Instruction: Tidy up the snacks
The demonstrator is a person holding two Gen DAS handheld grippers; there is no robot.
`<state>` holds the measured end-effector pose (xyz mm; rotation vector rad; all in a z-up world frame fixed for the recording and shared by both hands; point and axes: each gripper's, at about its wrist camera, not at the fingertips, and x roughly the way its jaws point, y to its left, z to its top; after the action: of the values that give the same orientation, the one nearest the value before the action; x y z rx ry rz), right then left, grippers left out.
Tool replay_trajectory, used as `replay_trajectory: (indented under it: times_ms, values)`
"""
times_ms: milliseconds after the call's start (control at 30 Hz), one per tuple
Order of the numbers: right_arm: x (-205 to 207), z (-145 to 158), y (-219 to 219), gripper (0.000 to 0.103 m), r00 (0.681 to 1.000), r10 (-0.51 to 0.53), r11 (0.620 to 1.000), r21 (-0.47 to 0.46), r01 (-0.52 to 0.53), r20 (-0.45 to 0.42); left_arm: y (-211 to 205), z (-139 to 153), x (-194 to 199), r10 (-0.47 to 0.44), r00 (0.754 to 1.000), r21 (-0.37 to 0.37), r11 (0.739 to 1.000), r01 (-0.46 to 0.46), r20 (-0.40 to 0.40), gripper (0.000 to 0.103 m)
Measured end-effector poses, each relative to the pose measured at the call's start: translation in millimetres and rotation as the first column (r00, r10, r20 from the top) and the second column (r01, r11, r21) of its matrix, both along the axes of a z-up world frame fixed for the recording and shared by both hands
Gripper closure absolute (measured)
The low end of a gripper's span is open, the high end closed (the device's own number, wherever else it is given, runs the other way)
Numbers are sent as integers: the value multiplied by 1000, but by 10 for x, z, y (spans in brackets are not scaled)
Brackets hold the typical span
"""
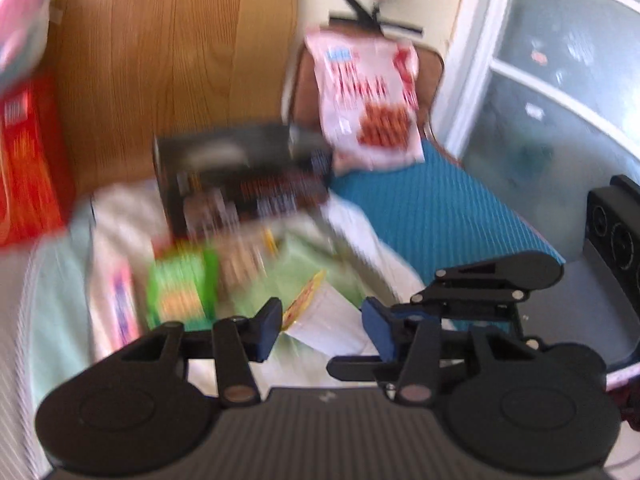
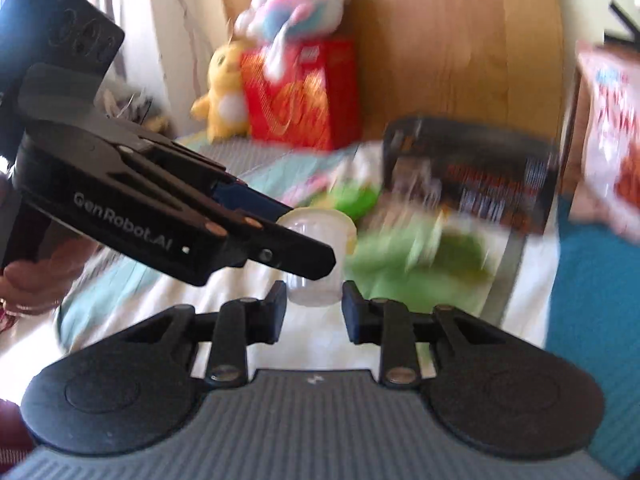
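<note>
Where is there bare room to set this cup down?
Bare white cloth lies just ahead of the right claw, left of the clear cup. The teal mat right of the black box is also bare. Between them the green packets crowd the cloth.

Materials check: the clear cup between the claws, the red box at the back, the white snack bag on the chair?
Cup: probably thin translucent plastic, since the bedding shows through it. Red box: likely printed cardboard, flat faces and sharp edges. Snack bag: looks like glossy plastic film, crinkled and sagging. Blur leaves the finishes uncertain.
</note>
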<state>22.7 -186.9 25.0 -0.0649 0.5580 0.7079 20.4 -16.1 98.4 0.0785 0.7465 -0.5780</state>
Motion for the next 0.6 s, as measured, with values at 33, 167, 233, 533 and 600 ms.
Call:
replay_trajectory:
  times_ms: [33, 167, 233, 533, 600]
  values:
    - [133, 77, -7, 70, 1000, -15, 1000, 11, 15, 13, -21, 100, 146, 12, 1000, -1, 1000, -12, 21, 58]
    - [734, 282, -15, 70, 995, -94, 995, 34, 92, 46, -120, 318, 808, 70, 995, -19, 997, -69, 65, 57]
    - [1023, 283, 7, 70, 990, -129, 992, 24, 127, 54, -160, 320, 1152, 112, 992, -38, 993, -111, 50, 57]
    - [1648, 81, 53, 67, 968, -241, 969, -43, 244, 78, -259, -64, 2009, 204, 977, -44, 977, -207, -58, 57]
    - [1615, 109, 8, 58, 967, -245, 969, -21, 247, 74, -245, -105, 1989, 210, 976, -38, 977, -212, -62, 56]
